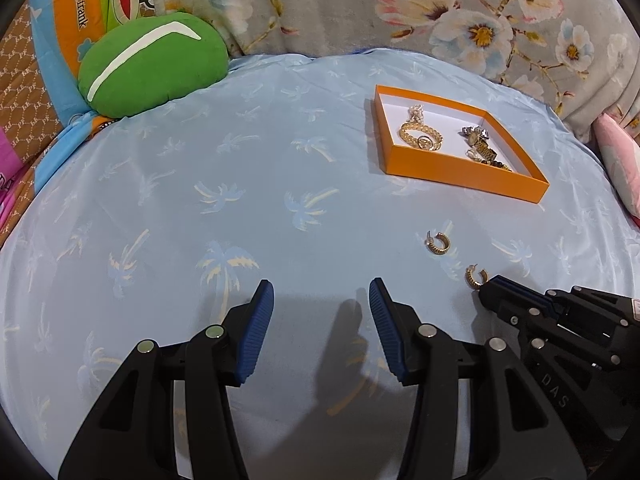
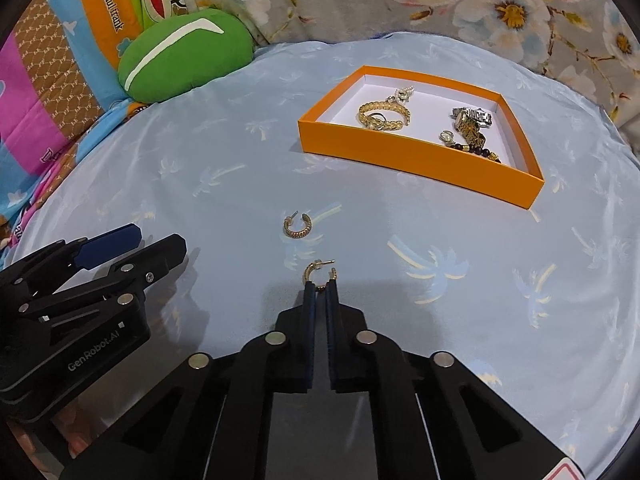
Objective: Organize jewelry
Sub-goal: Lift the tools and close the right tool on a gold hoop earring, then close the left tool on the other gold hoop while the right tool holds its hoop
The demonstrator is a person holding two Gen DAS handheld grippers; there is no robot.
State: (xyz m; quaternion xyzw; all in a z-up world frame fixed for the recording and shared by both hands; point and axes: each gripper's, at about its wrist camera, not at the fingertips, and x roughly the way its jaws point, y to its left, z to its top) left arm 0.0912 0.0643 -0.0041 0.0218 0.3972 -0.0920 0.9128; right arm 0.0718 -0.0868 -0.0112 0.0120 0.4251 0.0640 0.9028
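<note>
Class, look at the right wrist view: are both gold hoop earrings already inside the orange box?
No, both gold hoop earrings lie on the blue sheet, outside the orange box.

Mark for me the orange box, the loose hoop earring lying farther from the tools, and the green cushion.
orange box (image 2: 416, 160): right wrist view, on its near outer wall.
loose hoop earring (image 2: 297, 229): right wrist view, on the gold hoop's curved band.
green cushion (image 1: 160, 68): left wrist view, on the green cover below the white stripe.
</note>
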